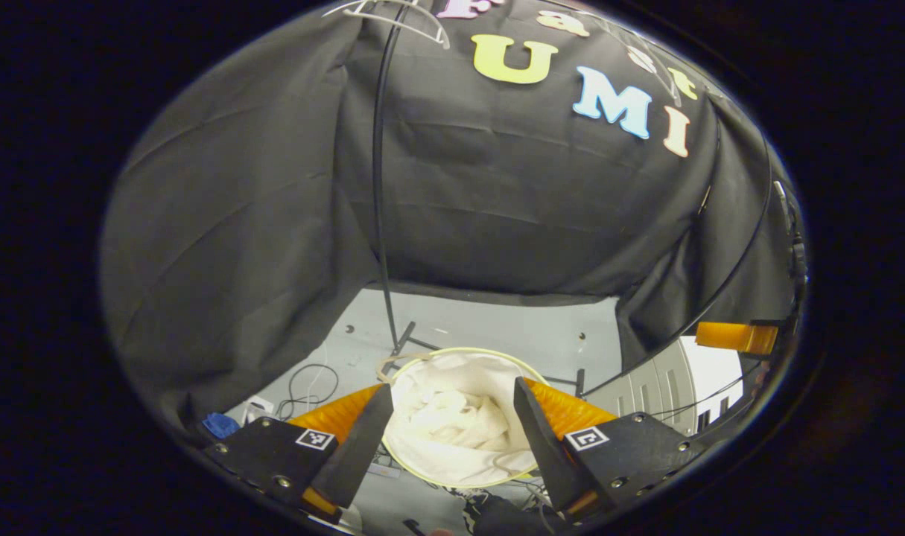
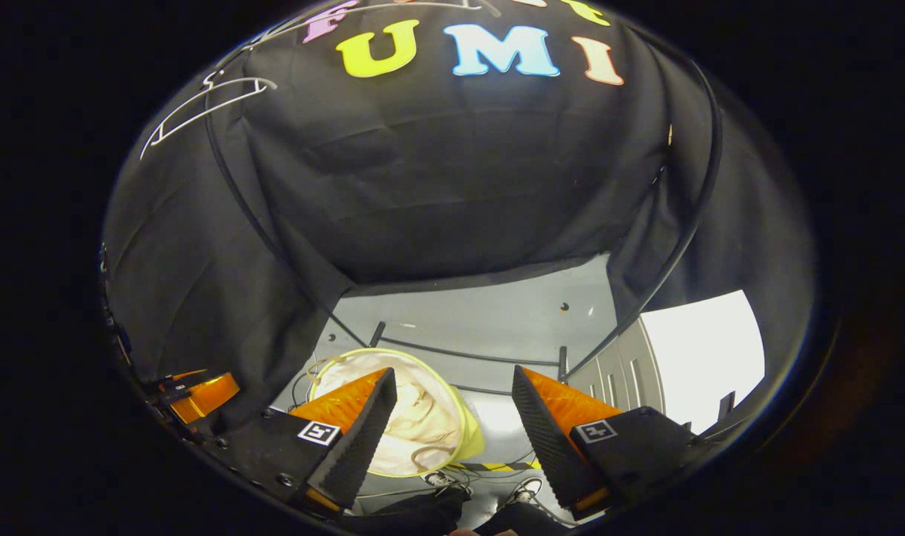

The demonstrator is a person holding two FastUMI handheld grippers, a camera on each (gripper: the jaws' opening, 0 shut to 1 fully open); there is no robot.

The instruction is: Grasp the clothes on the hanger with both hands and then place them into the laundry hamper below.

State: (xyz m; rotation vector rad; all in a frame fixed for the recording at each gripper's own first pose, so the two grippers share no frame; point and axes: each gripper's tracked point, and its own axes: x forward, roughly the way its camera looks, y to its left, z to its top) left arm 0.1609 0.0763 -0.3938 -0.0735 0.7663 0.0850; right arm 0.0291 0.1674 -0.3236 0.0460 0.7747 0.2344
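Cream-white cloth, the clothes (image 1: pixel 452 420), lies crumpled inside the laundry hamper (image 1: pixel 497 355), a round tub with a pale yellow-green rim standing on the grey floor (image 1: pixel 512 327). From my left gripper view I look down past my left gripper (image 1: pixel 452 406) straight into the tub: the heap sits in the gap between the two dark, ribbed fingers (image 1: pixel 363 439), well below them and touching neither. The jaws stand wide apart, with nothing held between them. The orange backs of the fingers flank the hamper's rim on either side.

In my right gripper view, my right gripper (image 2: pixel 452 387) is also spread open and holds nothing. Here the hamper (image 2: pixel 463 417) lies low and to the left, partly behind the left-hand finger (image 2: pixel 363 432), with the clothes (image 2: pixel 415 417) showing as a pale bundle inside it. The space between these jaws opens mostly onto bare grey floor (image 2: pixel 482 313) beside the tub, so the clothes are off to one side of this gripper rather than centred under it.

The black rack (image 1: pixel 378 186) rises from the floor behind the hamper, and a white hanger (image 1: pixel 392 15) hangs bare at the top of it; I see the same hanger (image 2: pixel 206 104) at upper left in the right gripper view. An orange part of the other gripper (image 1: pixel 735 336) shows at the far right of the left view. Cables (image 1: pixel 310 383) trail over the floor to the left of the hamper.
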